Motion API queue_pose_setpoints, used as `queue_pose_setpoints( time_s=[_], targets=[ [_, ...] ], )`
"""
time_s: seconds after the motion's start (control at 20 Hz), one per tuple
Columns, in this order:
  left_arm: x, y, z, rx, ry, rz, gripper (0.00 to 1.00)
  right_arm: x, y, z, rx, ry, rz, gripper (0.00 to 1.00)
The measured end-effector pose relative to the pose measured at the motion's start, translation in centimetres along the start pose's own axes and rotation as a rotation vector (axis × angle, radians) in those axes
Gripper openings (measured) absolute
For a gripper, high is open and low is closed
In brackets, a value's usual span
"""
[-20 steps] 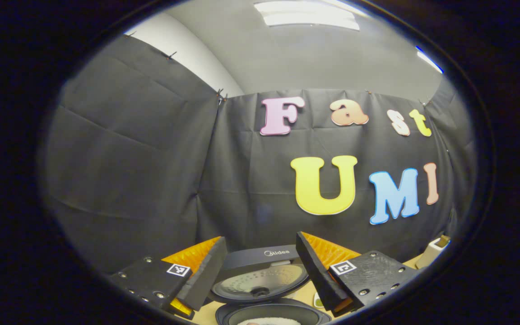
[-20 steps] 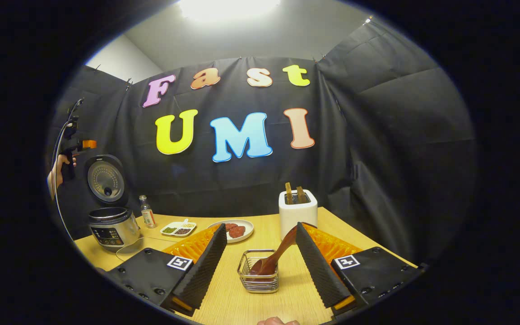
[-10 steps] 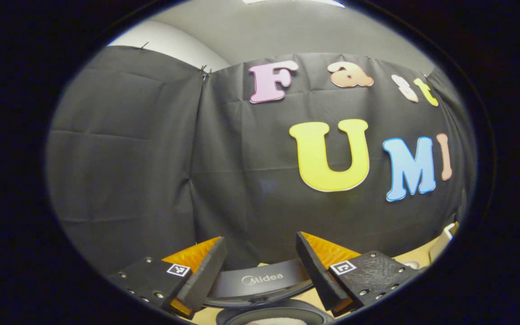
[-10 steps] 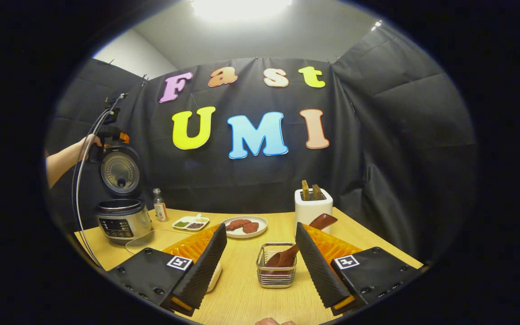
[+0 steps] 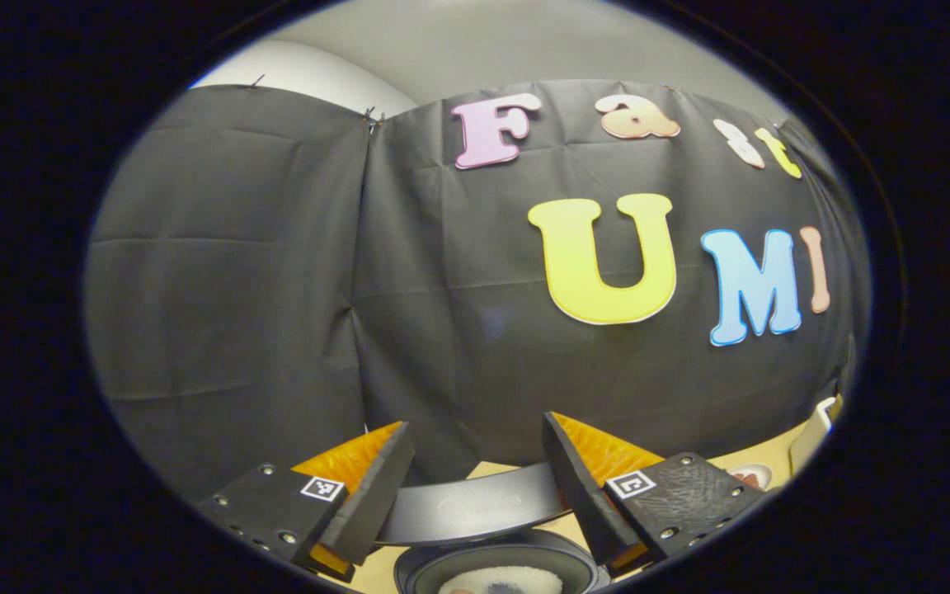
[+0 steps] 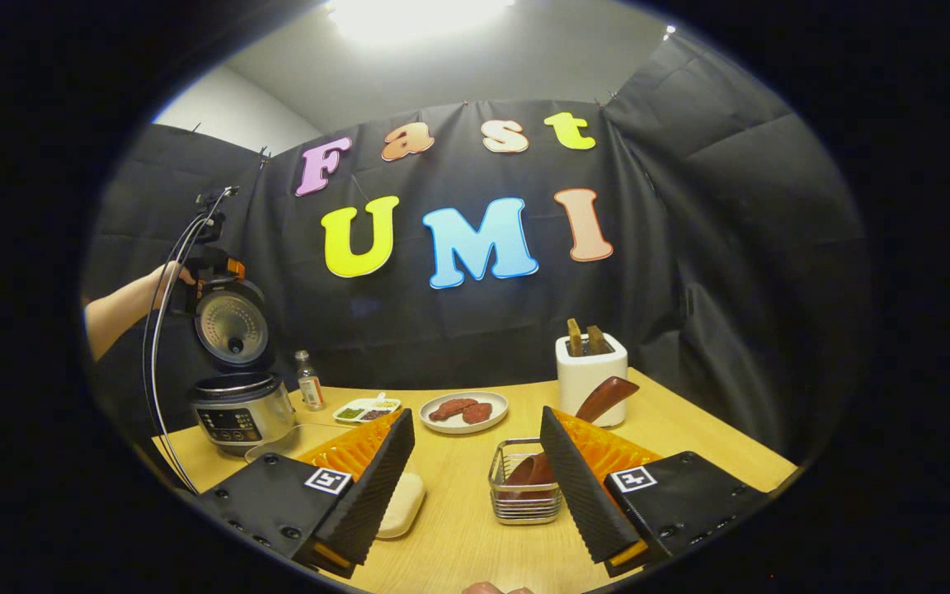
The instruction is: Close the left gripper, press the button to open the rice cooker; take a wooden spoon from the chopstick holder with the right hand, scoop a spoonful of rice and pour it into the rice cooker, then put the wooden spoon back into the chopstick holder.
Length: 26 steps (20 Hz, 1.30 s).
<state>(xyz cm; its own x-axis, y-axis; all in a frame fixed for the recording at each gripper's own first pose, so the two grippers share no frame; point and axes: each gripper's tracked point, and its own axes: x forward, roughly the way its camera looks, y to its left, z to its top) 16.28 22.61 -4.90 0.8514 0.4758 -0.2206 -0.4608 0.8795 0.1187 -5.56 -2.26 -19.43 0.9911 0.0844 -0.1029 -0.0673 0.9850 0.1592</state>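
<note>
The left hand-held gripper [image 5: 475, 483] hovers wide open, empty, above the rice cooker's raised lid [image 5: 475, 513]; the right hand-held gripper [image 6: 475, 474], equally open and empty, points level toward the wire chopstick holder [image 6: 524, 495]

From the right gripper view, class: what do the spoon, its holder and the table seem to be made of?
Spoon: apparently wood, dark reddish-brown with a smooth sheen. Chopstick holder: metal wire, shiny and silvery, an open grid you can see through. Table: wood or wood-look laminate, pale with faint grain, matte.
</note>
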Motion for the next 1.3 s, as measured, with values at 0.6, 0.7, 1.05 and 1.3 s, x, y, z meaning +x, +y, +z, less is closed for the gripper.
queue_pose_setpoints(
  time_s=[0.6,0.7,1.05,1.3],
  targets=[
    [-10.0,-4.7,-9.8,-0.016,0.188,-0.127,1.0,0.9,3.8,-3.1,-0.036,0.062,0.126,0.98],
    [-10.7,-5.2,-11.7,-0.016,0.227,-0.132,1.0,0.4,4.2,-3.5,-0.074,0.068,0.132,0.98],
    [-11.5,-6.2,-17.4,-0.036,0.302,-0.143,1.0,-1.6,4.5,-3.7,-0.126,0.052,0.142,0.98],
    [-12.0,-6.7,-20.0,-0.004,0.341,-0.142,1.0,-1.9,4.5,-4.2,-0.111,0.059,0.153,0.98]
  ],
)
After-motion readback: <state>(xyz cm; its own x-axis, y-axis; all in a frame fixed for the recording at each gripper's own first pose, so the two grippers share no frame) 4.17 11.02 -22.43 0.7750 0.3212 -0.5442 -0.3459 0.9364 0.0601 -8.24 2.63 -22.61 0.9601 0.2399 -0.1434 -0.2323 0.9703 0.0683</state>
